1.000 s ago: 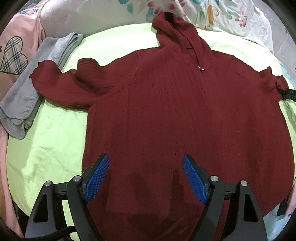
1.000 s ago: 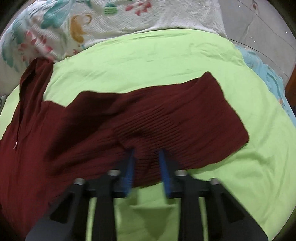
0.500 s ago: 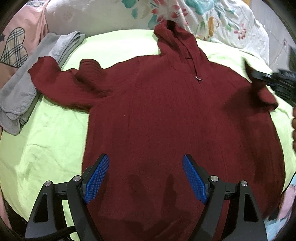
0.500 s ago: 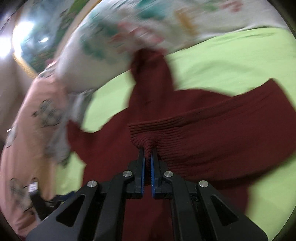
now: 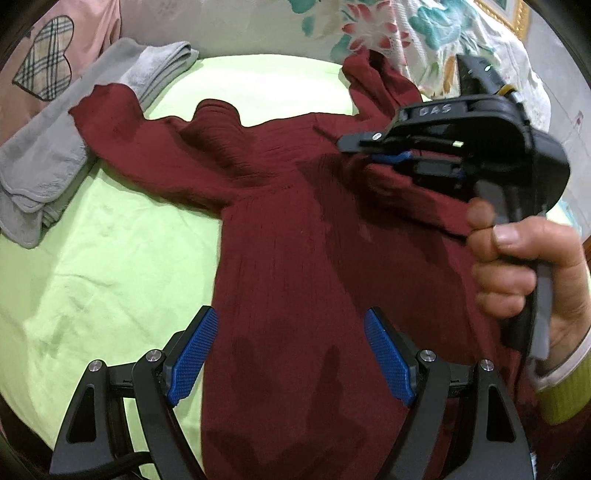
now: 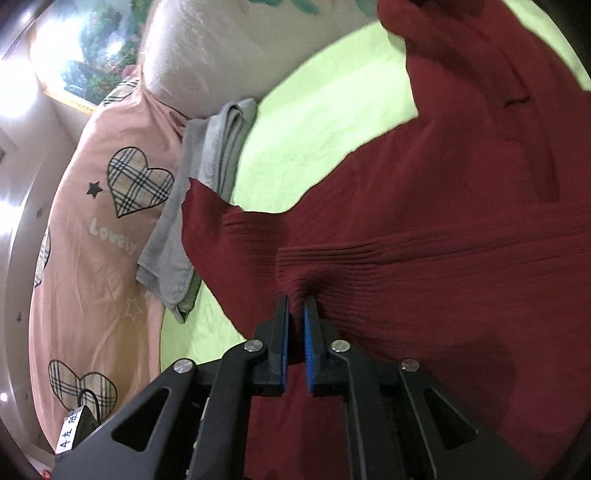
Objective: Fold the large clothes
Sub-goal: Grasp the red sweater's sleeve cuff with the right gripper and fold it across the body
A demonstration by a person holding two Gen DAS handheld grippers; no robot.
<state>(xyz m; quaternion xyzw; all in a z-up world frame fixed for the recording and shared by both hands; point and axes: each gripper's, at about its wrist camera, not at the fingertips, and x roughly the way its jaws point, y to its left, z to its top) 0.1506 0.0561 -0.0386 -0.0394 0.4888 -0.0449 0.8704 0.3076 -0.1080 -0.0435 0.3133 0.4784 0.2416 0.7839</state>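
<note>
A dark red hooded sweater [image 5: 295, 240] lies spread on the green bed sheet [image 5: 110, 266], hood toward the pillows. My left gripper [image 5: 291, 354] is open and empty, hovering over the sweater's lower hem. My right gripper [image 6: 295, 317] is shut on the ribbed cuff of the sweater's right sleeve [image 6: 332, 266] and holds it lifted across the sweater's chest. In the left wrist view the right gripper [image 5: 354, 144] shows at the right, above the chest, with the sleeve hanging from it. The sweater's left sleeve [image 5: 122, 129] lies flat, stretched to the left.
A folded grey towel [image 5: 55, 155] lies at the left edge of the sheet, touching the left cuff. A pink cover with plaid hearts [image 6: 110, 229] lies beyond it. Floral pillows [image 5: 369, 29] line the head of the bed.
My right gripper closed on the right sleeve cuff, lifted it, and carried it leftward over the sweater's chest. The left gripper stayed open over the hem.
</note>
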